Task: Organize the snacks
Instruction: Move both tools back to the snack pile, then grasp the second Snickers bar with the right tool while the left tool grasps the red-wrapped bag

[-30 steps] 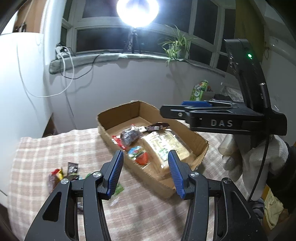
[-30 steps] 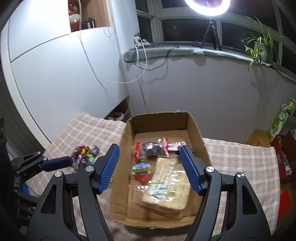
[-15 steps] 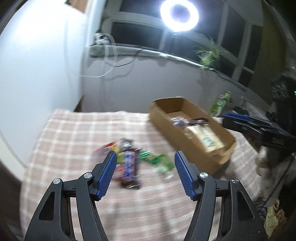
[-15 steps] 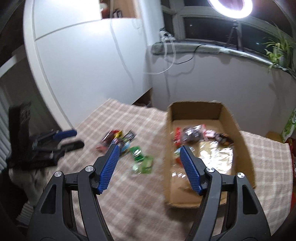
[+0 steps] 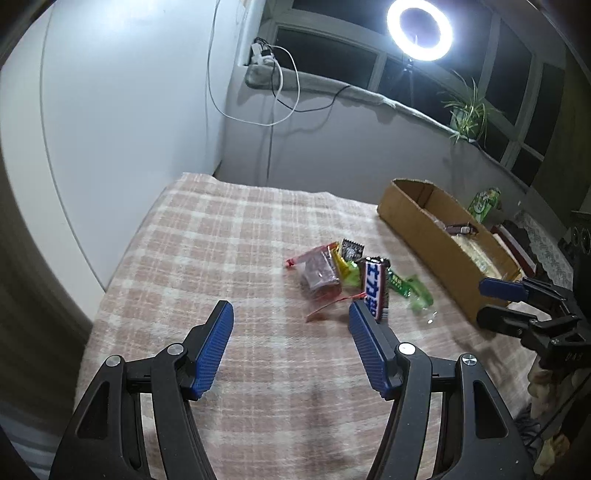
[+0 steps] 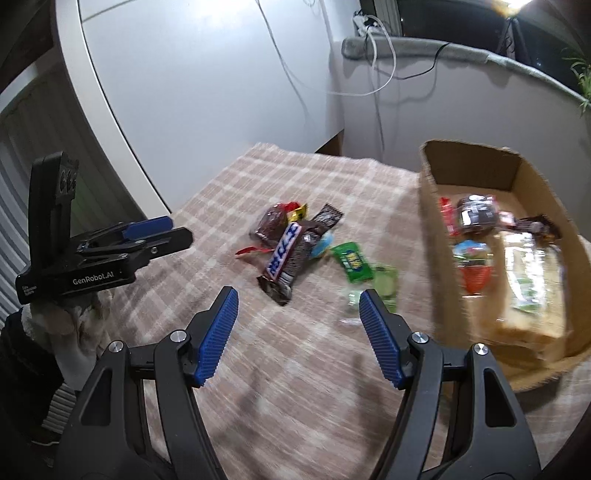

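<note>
Both grippers have swung off the cardboard box (image 6: 428,206) toward loose snacks on the checked cloth (image 5: 221,258). Right gripper (image 6: 297,325), wide open and empty, is nearer: candy bar (image 6: 286,253) at twelve o'clock, long axis toward one o'clock. Left gripper (image 5: 290,341) also gapes empty.

cardboard box (image 6: 436,206): 1 | ring light (image 5: 419,29): 1 | potted plant (image 5: 469,110): 1 | Snickers bar (image 6: 286,251): 1 | green wrappers (image 6: 351,262): 2 | bread loaf in box (image 6: 532,288): 1 | loose snack pile (image 5: 332,269) on checked cloth (image 5: 221,258): count unclear
</note>
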A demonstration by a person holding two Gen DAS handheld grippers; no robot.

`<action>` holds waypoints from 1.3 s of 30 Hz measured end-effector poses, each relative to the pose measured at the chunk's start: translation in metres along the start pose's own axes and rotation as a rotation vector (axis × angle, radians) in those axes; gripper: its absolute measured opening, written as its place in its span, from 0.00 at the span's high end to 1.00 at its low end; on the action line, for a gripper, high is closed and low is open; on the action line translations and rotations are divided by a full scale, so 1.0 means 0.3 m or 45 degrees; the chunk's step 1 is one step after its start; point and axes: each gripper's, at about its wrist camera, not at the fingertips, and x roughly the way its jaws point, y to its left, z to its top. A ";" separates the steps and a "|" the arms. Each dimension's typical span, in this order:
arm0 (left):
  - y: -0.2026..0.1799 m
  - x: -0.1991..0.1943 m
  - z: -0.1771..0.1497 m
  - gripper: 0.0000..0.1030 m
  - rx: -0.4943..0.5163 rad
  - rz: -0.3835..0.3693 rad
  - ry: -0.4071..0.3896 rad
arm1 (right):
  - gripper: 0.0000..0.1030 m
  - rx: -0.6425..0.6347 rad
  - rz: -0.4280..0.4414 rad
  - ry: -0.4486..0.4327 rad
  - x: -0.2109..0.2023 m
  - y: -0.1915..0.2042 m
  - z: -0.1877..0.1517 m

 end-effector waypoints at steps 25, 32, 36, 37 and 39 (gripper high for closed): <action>0.032 0.298 0.121 0.42 -0.283 -0.246 0.212 | 0.42 0.131 0.072 0.102 0.279 0.016 0.077; 0.032 0.326 0.111 0.60 -0.283 -0.224 0.247 | 0.54 0.157 0.089 0.127 0.321 0.010 0.090; 0.028 0.332 0.104 0.68 -0.266 -0.212 0.252 | 0.68 0.167 0.097 0.132 0.329 0.001 0.088; 0.032 0.330 0.102 0.69 -0.271 -0.212 0.248 | 0.68 0.174 0.106 0.131 0.329 -0.003 0.087; 0.034 0.325 0.104 0.70 -0.272 -0.202 0.240 | 0.68 0.180 0.113 0.129 0.321 -0.011 0.081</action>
